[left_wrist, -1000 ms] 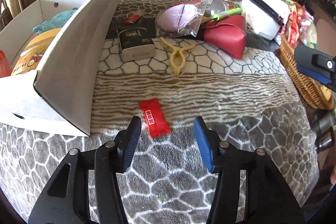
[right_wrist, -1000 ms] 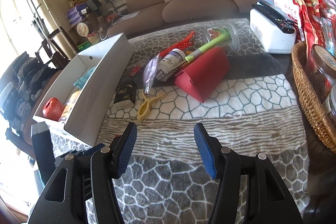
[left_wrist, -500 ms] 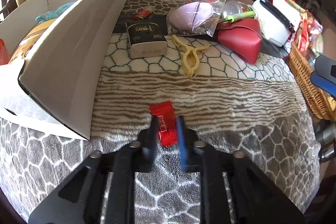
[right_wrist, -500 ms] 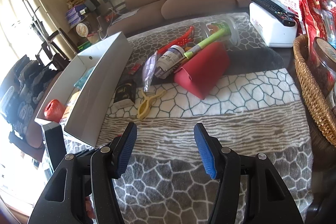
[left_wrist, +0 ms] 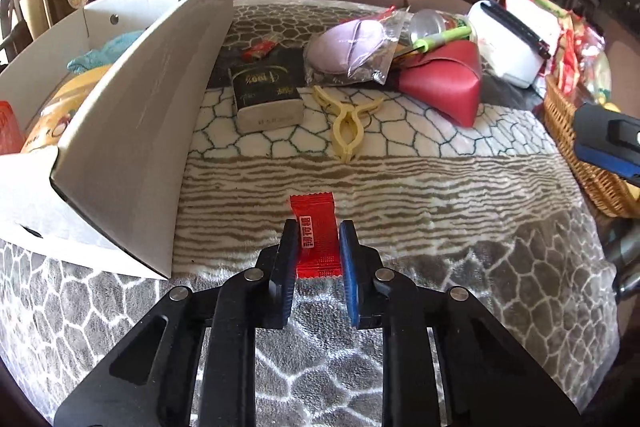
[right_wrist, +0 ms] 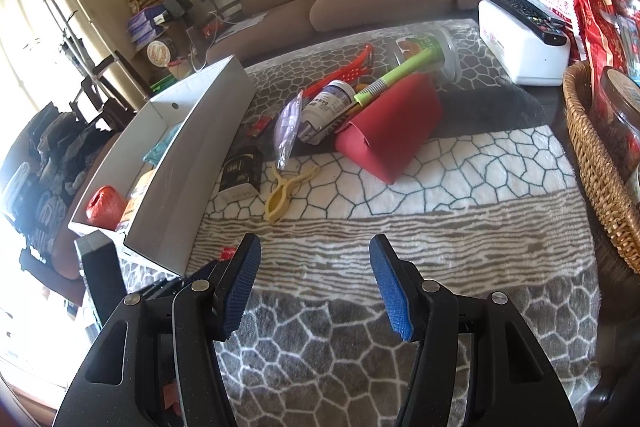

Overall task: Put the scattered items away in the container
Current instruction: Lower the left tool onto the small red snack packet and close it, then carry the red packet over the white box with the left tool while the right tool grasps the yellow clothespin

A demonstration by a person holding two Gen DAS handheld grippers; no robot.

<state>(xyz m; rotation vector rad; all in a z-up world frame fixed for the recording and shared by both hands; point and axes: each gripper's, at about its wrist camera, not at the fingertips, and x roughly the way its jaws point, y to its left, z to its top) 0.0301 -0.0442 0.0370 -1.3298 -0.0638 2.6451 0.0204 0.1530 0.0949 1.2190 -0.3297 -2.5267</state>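
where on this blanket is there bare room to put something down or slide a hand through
The brown-striped band and grey cobble area between the yellow clip, the white box and the wicker basket lie bare, apart from the red candy packet in the left gripper. The far end around the red pouch is crowded.

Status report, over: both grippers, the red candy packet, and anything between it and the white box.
Left gripper shut on red candy packet. Right gripper open, holding nothing. White box close on the left, path unobstructed.
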